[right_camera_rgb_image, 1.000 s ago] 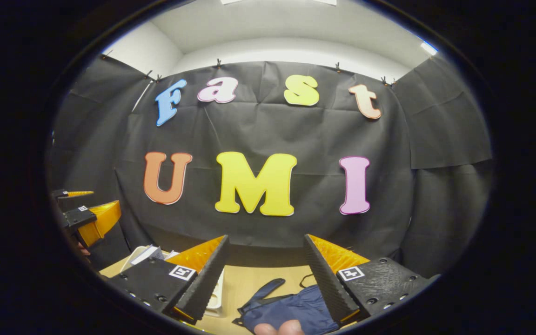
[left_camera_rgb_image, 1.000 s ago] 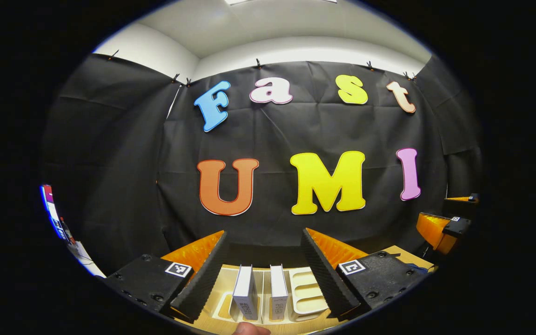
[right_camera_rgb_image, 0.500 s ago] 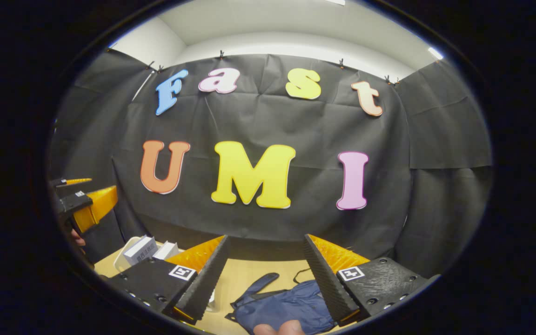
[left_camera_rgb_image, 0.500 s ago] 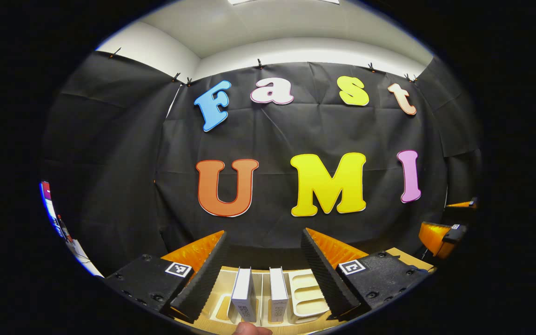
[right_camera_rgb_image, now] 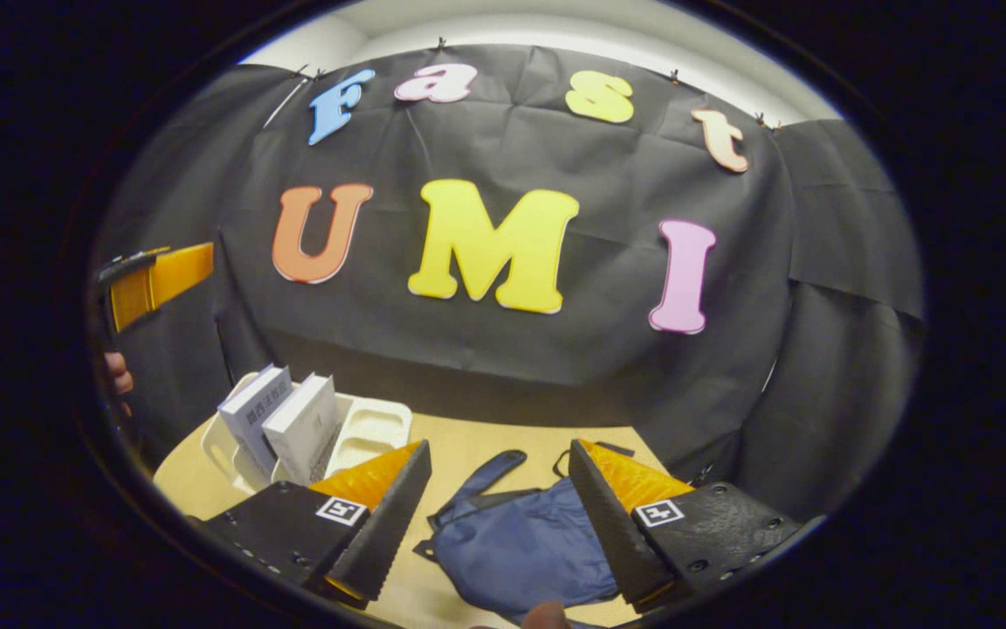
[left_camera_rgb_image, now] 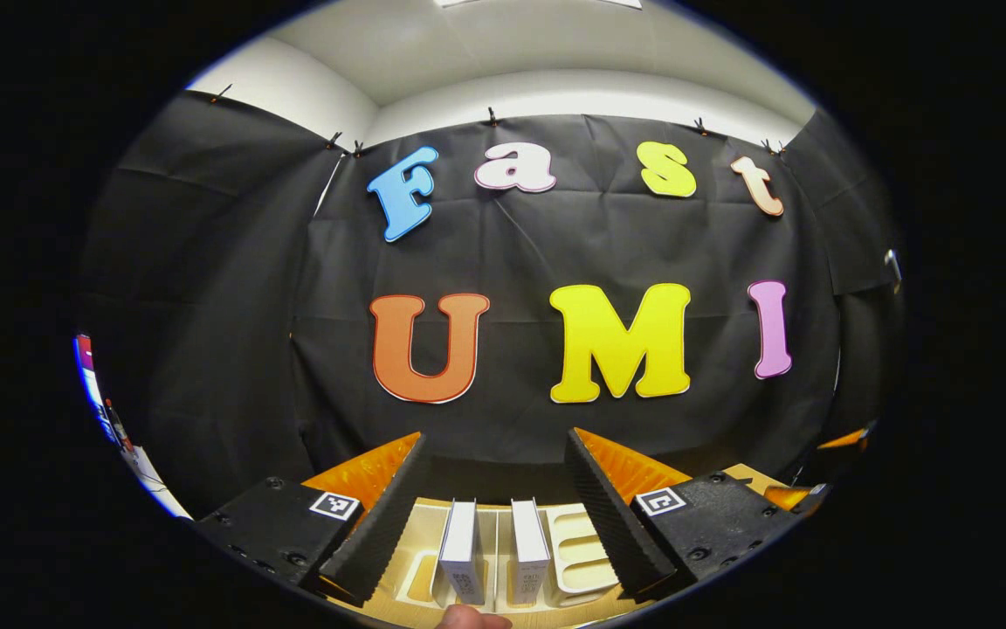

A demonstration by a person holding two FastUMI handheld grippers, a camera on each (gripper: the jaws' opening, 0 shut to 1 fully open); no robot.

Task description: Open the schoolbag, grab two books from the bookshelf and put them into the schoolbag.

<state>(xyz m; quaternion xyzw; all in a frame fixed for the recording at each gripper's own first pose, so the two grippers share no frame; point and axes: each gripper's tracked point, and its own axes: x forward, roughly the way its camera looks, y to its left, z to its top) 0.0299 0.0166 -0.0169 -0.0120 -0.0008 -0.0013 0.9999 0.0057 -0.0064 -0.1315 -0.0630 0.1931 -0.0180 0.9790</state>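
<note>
Two white books (left_camera_rgb_image: 460, 550) (left_camera_rgb_image: 528, 550) stand upright in a cream slotted bookshelf (left_camera_rgb_image: 580, 552) on the wooden table. My left gripper (left_camera_rgb_image: 496, 476) hangs open above and in front of them, holding nothing. In the right gripper view the same books (right_camera_rgb_image: 251, 411) (right_camera_rgb_image: 302, 426) and bookshelf (right_camera_rgb_image: 369, 428) sit at the left, and a dark blue schoolbag (right_camera_rgb_image: 516, 546) lies flat on the table below my right gripper (right_camera_rgb_image: 496, 485), which is open and empty. The other gripper (right_camera_rgb_image: 154, 279) shows at the far left with a hand under it.
The wooden table (right_camera_rgb_image: 485, 441) ends at the black cloth wall close behind the bookshelf and bag. The bag's strap (right_camera_rgb_image: 490, 472) points toward the wall. A fingertip (left_camera_rgb_image: 468, 618) shows at the bottom edge of the left gripper view.
My right gripper has tilted downward, bringing the table, bookshelf and schoolbag further into its view. The left gripper has barely moved. Both stay open.
</note>
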